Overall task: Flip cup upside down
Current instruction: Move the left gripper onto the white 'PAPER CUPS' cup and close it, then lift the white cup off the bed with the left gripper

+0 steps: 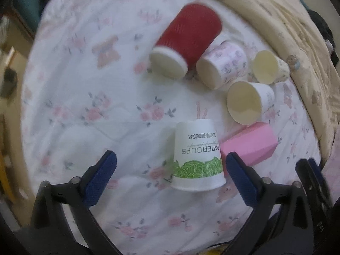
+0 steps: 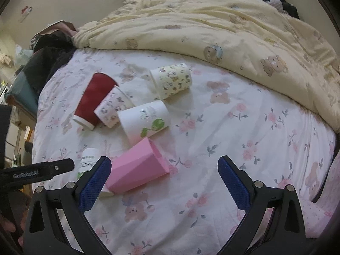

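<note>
A white paper cup with green leaf print (image 1: 198,156) stands upside down on the floral bedsheet, rim down; it also shows in the right wrist view (image 2: 87,162), partly hidden behind my finger. My left gripper (image 1: 170,170) is open and empty, its jaws wide on either side of this cup without touching it. A pink faceted cup (image 1: 250,144) (image 2: 138,167) lies on its side beside it. My right gripper (image 2: 163,174) is open and empty, with the pink cup by its left finger (image 2: 95,182).
Several more cups lie on their sides further back: a red ribbed one (image 1: 187,40) (image 2: 93,99), a pink-patterned one (image 1: 223,63) (image 2: 112,108), a white one (image 1: 248,102) (image 2: 144,119) and a yellowish one (image 1: 269,67) (image 2: 172,80). A cream bear-print duvet (image 2: 212,25) is heaped behind.
</note>
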Available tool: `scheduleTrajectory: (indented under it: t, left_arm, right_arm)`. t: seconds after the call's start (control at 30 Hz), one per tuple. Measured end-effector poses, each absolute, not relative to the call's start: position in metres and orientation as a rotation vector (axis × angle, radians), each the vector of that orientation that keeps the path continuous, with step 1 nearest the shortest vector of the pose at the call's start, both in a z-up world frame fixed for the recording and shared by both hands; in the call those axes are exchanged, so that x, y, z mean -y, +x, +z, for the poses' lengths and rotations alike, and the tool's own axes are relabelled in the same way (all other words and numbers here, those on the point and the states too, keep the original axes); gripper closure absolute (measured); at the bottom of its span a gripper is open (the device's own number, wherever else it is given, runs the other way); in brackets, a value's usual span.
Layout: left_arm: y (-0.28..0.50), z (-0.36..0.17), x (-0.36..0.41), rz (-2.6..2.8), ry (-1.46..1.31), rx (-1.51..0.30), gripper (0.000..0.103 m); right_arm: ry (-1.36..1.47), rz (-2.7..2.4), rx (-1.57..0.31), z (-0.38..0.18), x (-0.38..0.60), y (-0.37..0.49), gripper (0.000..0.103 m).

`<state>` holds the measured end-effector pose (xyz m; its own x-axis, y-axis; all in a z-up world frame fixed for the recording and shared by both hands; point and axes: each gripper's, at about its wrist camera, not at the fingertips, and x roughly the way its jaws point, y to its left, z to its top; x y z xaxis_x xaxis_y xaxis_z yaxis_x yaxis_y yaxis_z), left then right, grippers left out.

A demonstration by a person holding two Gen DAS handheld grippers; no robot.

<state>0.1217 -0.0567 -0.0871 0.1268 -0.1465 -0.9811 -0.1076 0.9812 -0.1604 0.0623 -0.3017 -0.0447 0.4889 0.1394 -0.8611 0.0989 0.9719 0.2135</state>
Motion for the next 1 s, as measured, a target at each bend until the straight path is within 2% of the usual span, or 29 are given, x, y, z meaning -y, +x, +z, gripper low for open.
scheduleTrajectory:
  t: [0.37, 0.47, 0.57, 0.67, 1.0]
  left_arm:
    - [0.134, -0.122, 0.064, -0.034, -0.331, -1.577, 0.008]
    - [0.134, -0.131, 0.07, -0.034, -0.366, -1.608, 0.017]
    - [0.135, -0.134, 0.069, -0.024, -0.392, -1.594, 0.018]
    - [0.133, -0.136, 0.065, -0.027, -0.451, -1.606, 0.044]
    - [0.111, -0.089, 0.038, -0.007, -0.462, -1.506, 0.045]
  right_arm:
    - [0.295, -0.05, -1.093, -0.053, 0.32, 0.068, 0.001]
    - [0.292, -0.048, -1.085, -0.051, 0.318, 0.068, 0.001]
    - [0.286, -0.047, -1.079, -0.05, 0.318, 0.066, 0.001]
    - [0.281, -0.044, -1.079, -0.049, 0.318, 0.066, 0.001]
    - [0.306, 0.025, -1.07, -0.041, 0.309, 0.064, 0.001]
